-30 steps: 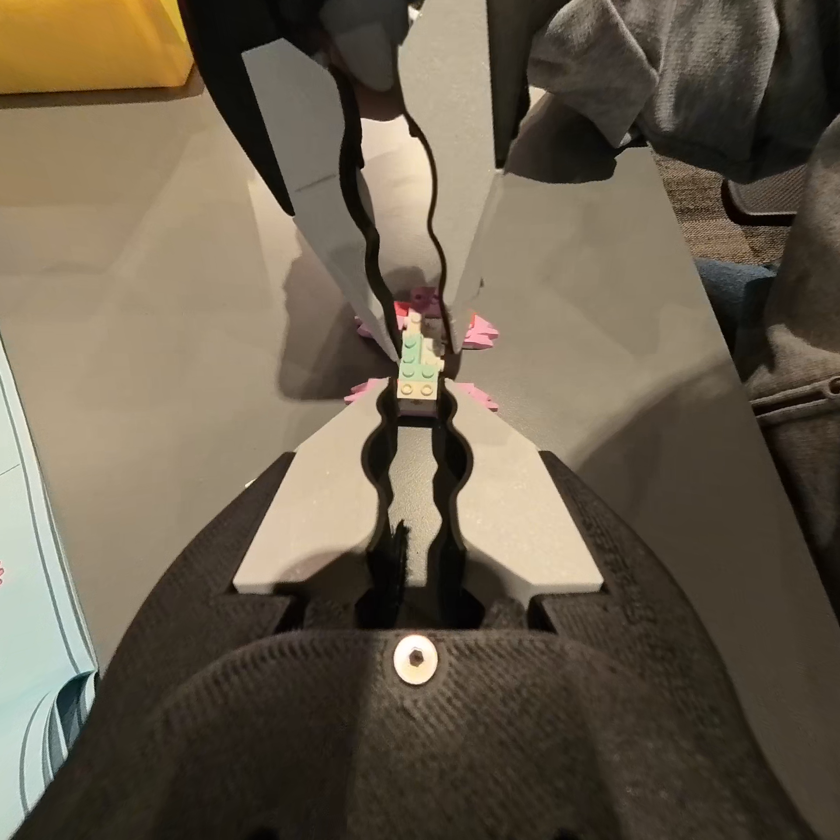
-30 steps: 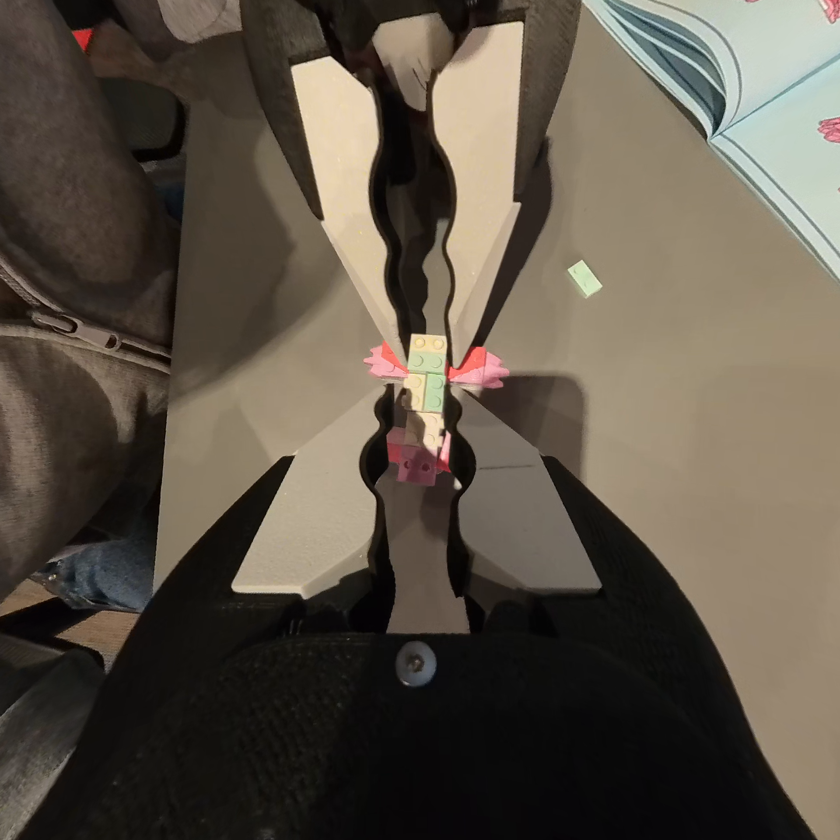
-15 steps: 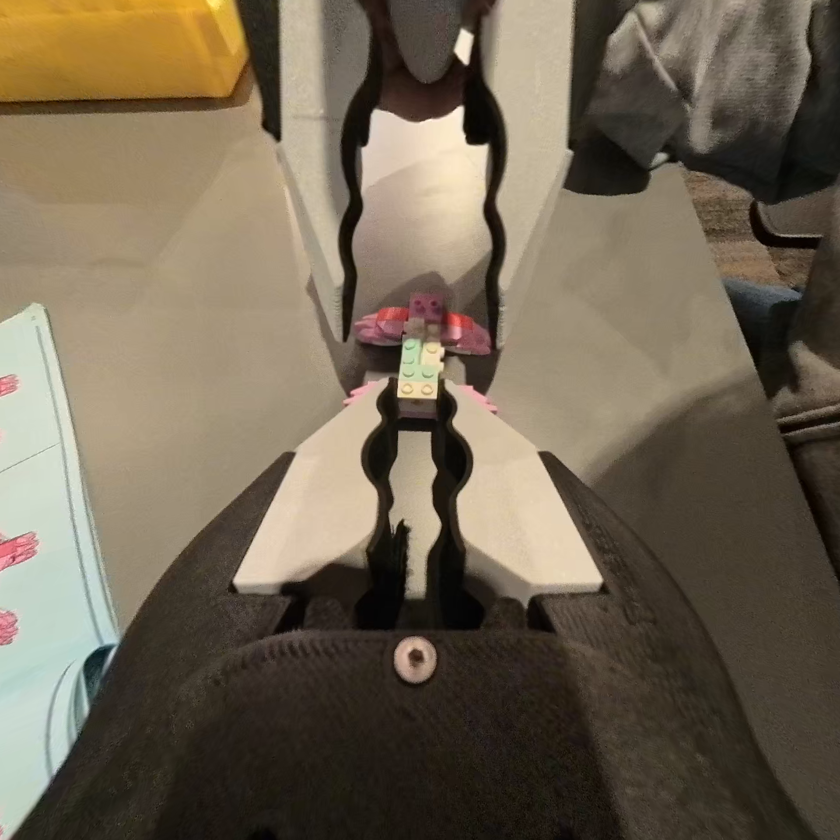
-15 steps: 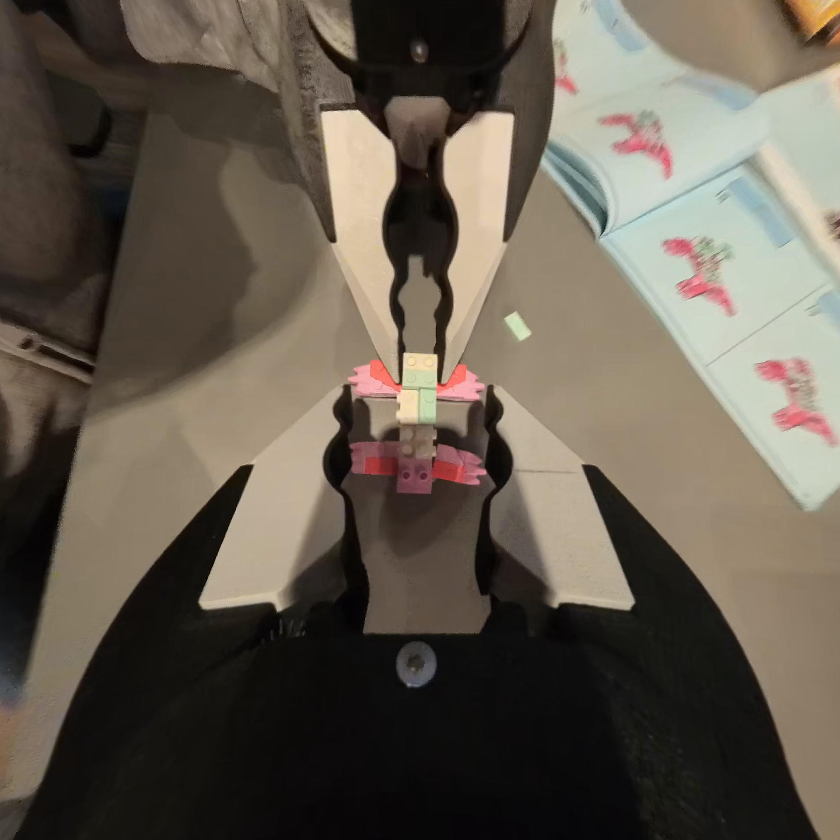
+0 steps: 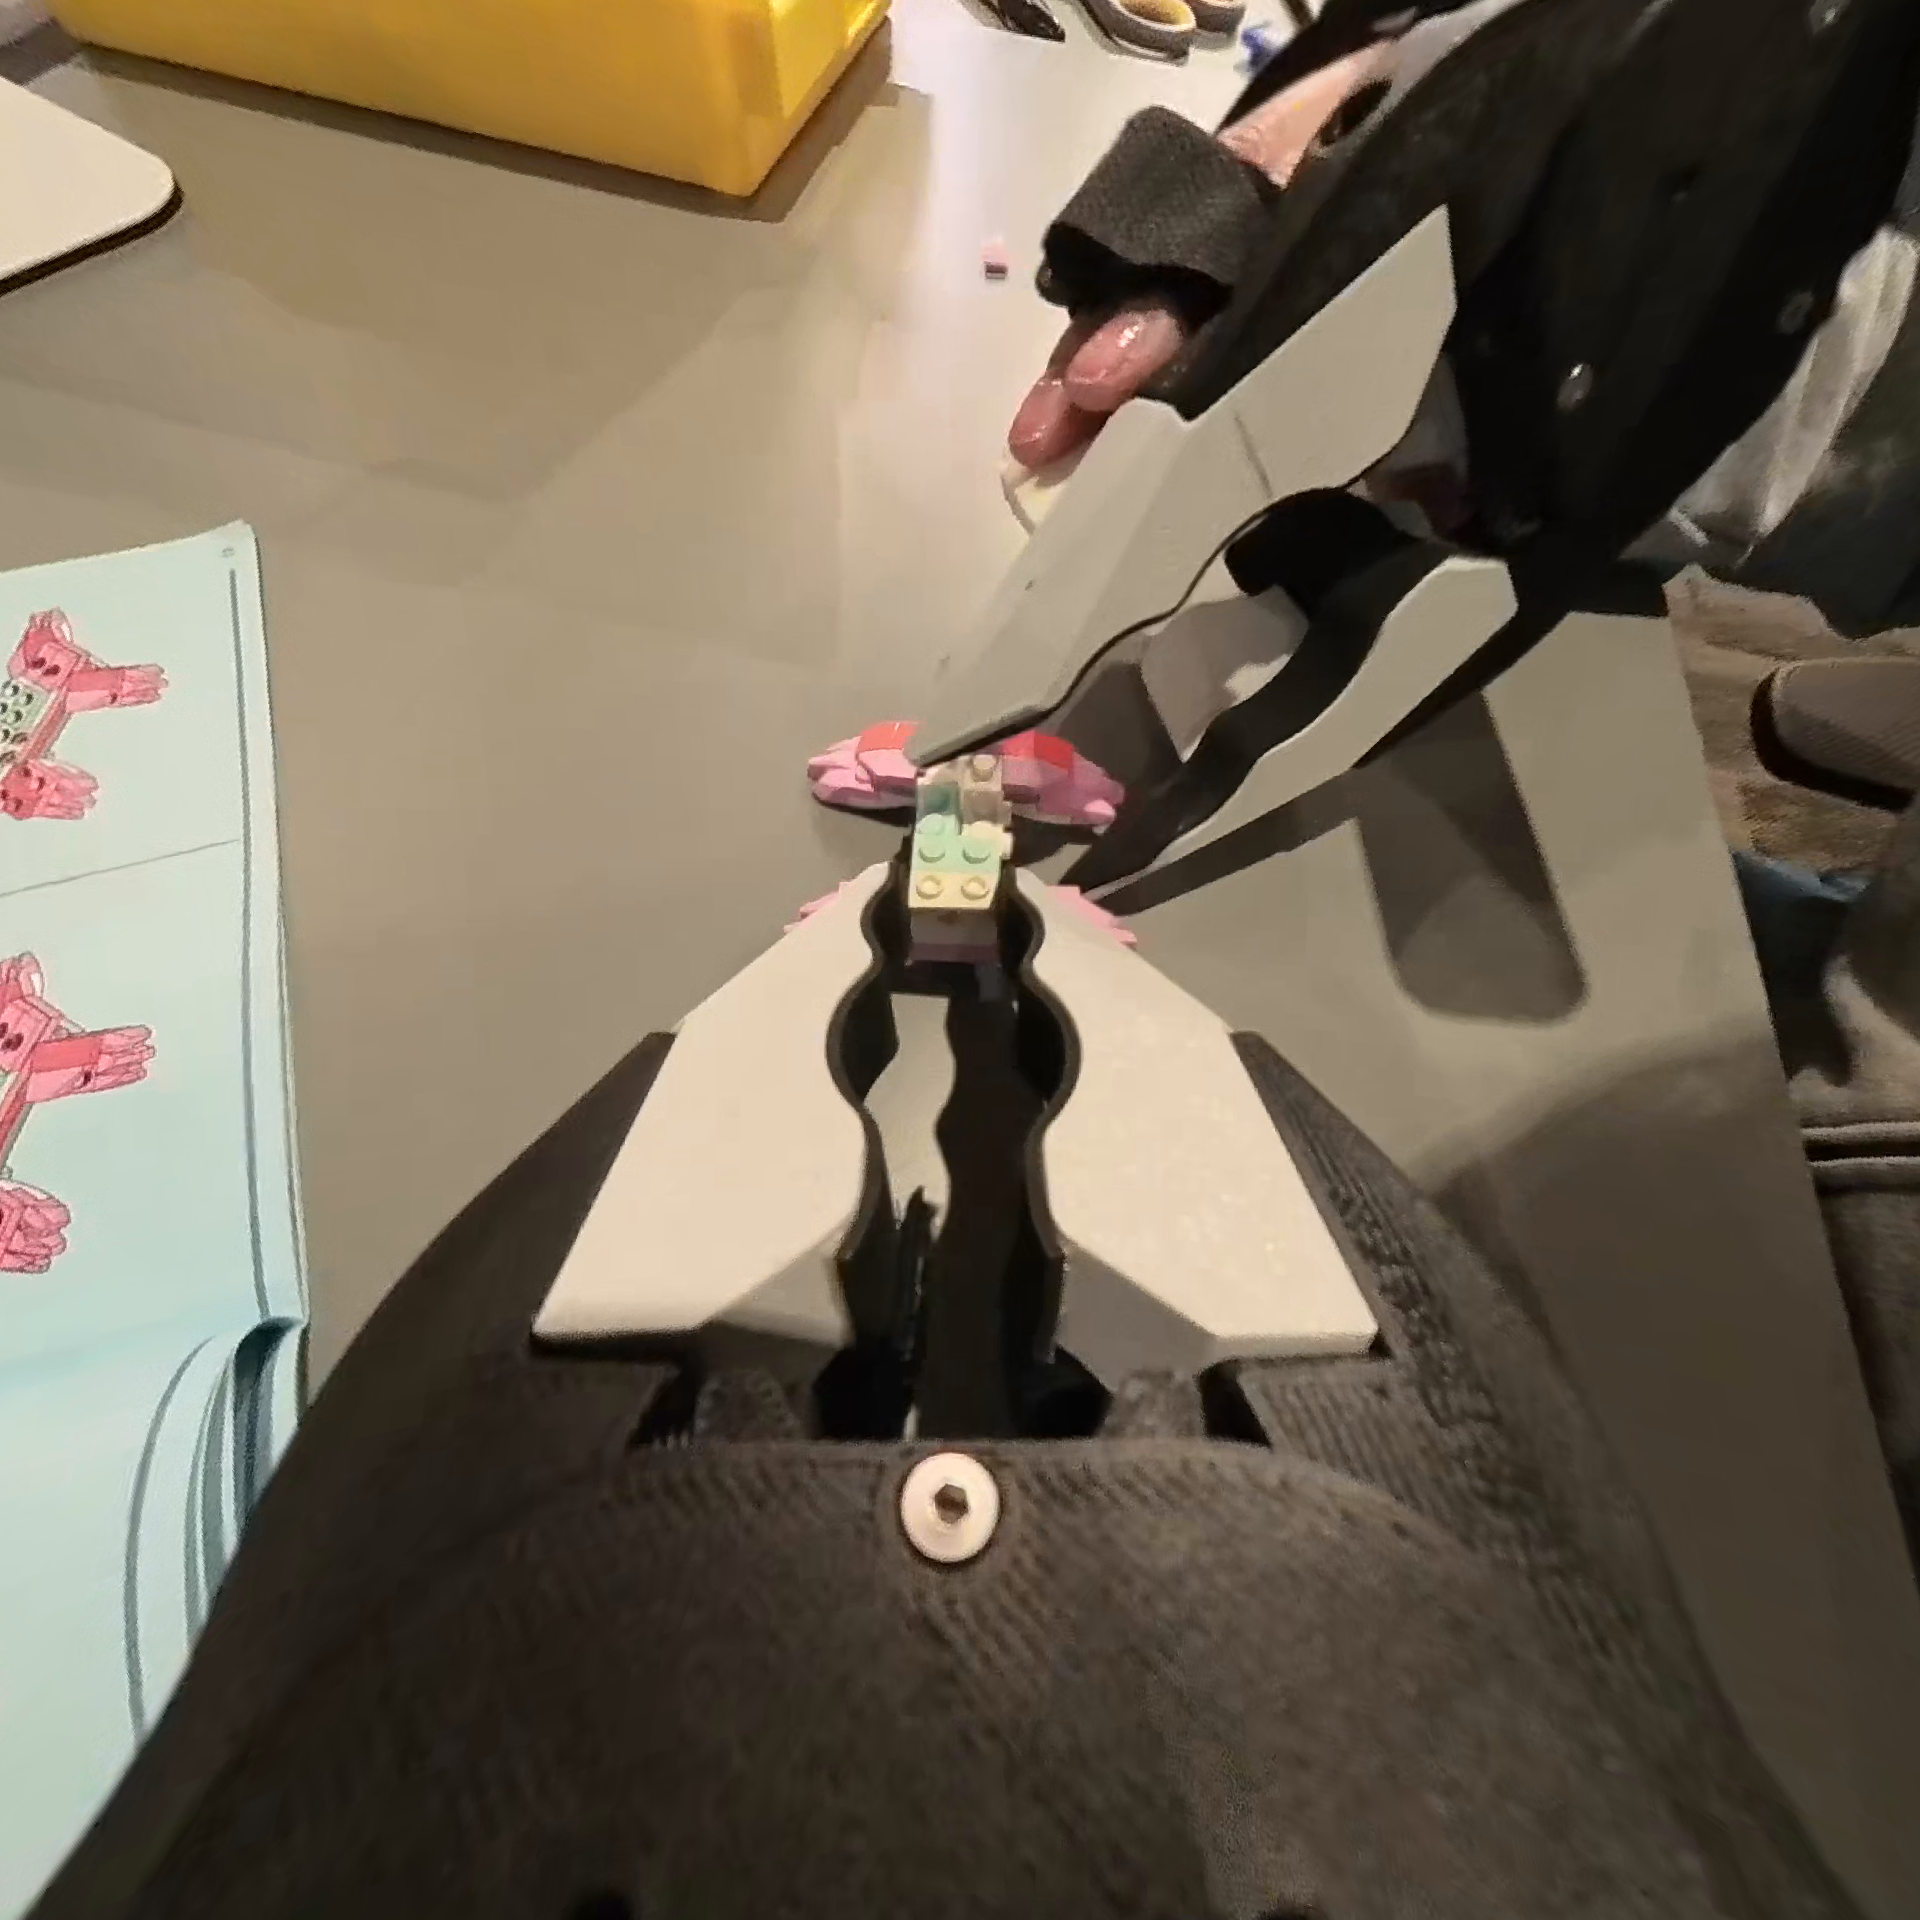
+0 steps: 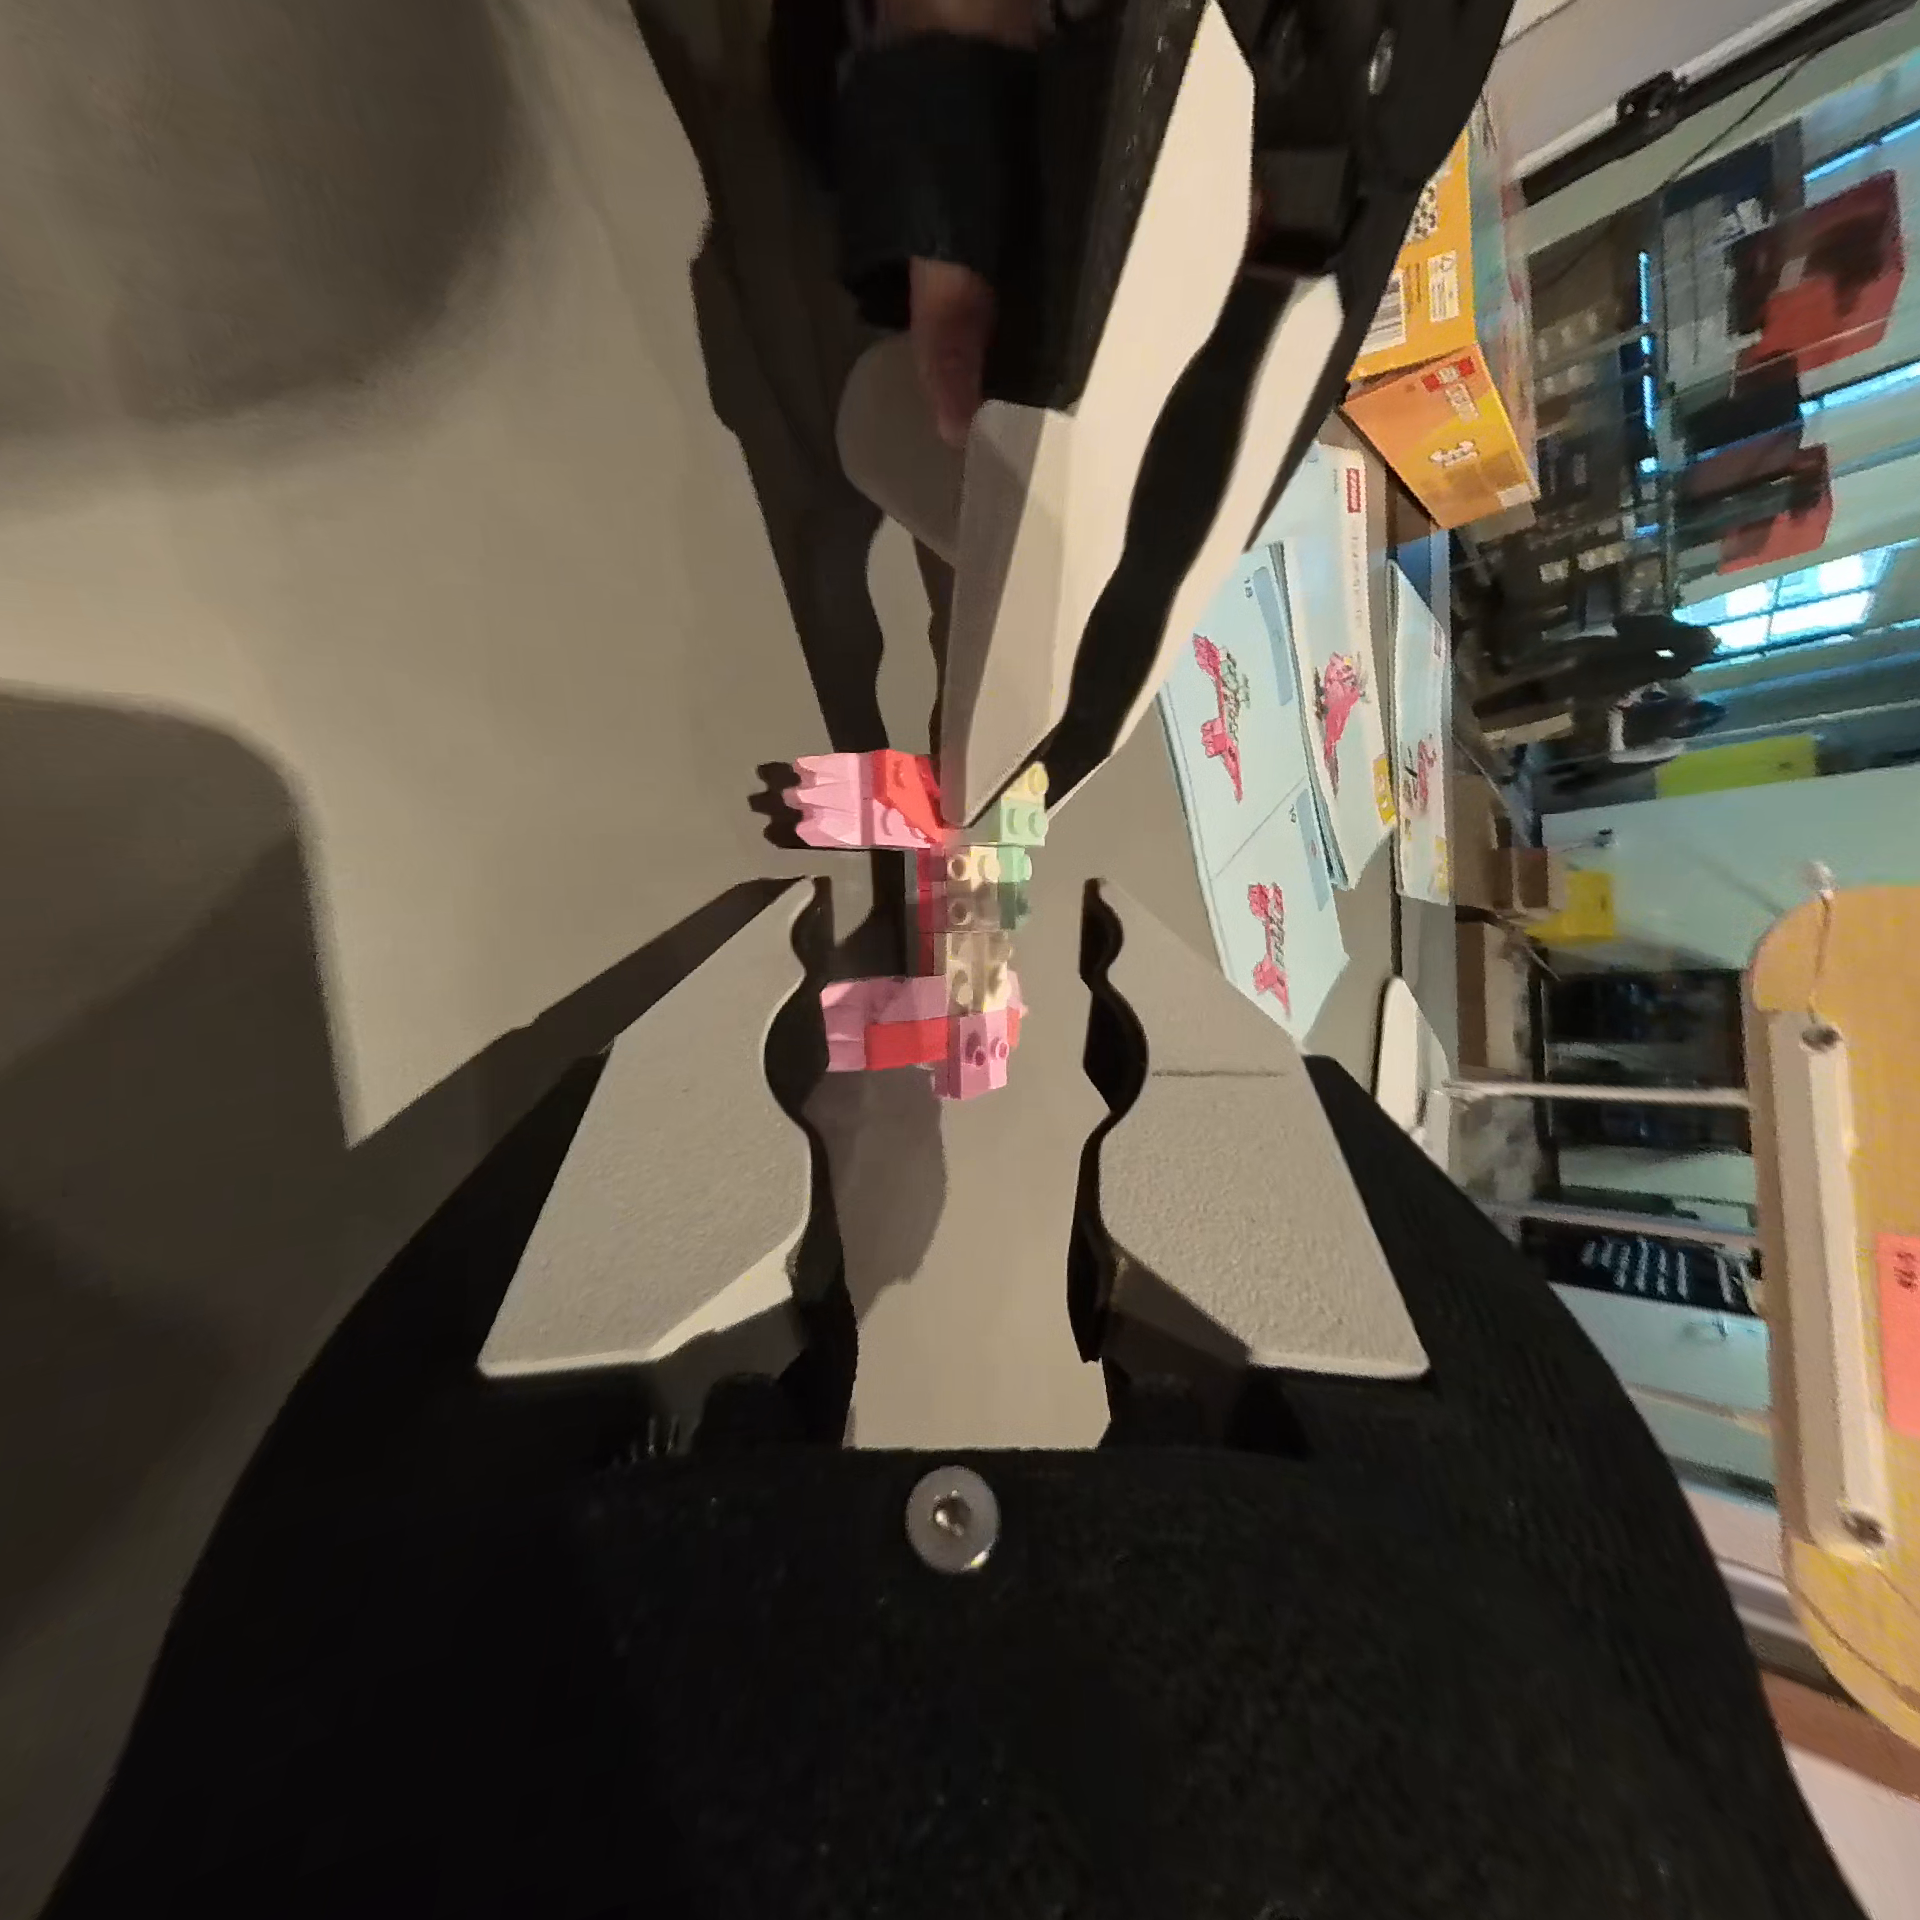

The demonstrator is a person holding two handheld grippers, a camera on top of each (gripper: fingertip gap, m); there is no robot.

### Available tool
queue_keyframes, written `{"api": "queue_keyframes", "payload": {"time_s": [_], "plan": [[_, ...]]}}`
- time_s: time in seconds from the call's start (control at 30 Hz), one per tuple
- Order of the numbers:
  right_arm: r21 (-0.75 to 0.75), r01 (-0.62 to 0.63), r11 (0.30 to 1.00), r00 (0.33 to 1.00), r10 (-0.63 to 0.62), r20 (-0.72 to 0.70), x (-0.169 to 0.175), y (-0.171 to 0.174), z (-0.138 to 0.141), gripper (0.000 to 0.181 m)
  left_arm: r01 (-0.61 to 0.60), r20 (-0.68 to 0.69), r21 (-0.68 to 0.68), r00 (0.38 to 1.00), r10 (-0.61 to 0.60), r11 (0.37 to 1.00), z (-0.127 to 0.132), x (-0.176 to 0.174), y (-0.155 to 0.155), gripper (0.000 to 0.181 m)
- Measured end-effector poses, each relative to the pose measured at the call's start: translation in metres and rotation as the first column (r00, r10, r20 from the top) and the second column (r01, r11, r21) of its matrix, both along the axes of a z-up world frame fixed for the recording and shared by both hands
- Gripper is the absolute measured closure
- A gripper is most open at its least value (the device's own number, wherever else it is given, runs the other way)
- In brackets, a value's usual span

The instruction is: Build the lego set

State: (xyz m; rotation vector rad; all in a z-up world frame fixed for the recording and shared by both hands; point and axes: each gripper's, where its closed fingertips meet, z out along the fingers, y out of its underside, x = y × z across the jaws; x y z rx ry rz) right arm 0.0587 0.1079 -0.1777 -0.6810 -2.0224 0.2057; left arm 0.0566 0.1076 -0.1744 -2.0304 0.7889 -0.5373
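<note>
The left gripper (image 5: 954, 906) has its jaws closed on the near end of the pastel lego model (image 5: 958, 844), just above the grey worktop (image 5: 582, 582). The right gripper (image 6: 951, 885) has its jaws spread wide around the model's far end, gripping nothing

Pastel lego model (image 5: 958, 854), pink-clawed both ends, clamped in left tongs (image 5: 954, 914).

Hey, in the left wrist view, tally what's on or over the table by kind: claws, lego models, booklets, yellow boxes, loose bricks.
Claws: 2 (left claw, right claw)
Lego model: 1
Instruction booklet: 1
Yellow box: 1
Loose pink brick: 1
Total: 6
</note>
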Motion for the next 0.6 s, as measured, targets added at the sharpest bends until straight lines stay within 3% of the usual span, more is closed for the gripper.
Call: {"api": "queue_keyframes", "payload": {"time_s": [0.33, 0.6], "plan": [[0.195, 0.067, 0.979, 0.997, -0.057, -0.057, -0.014, 0.007, -0.002, 0.149, -0.040, 0.107, -0.021, 0.993, 0.042, 0.999, 0.009, -0.005, 0.004, 0.165], [0.137, 0.096, 0.986, 0.995, -0.090, -0.048, -0.016, 0.009, -0.003, 0.150, -0.049, 0.118, -0.032, 0.992, 0.052, 0.998, 0.009, -0.006, 0.005, 0.165]]}}
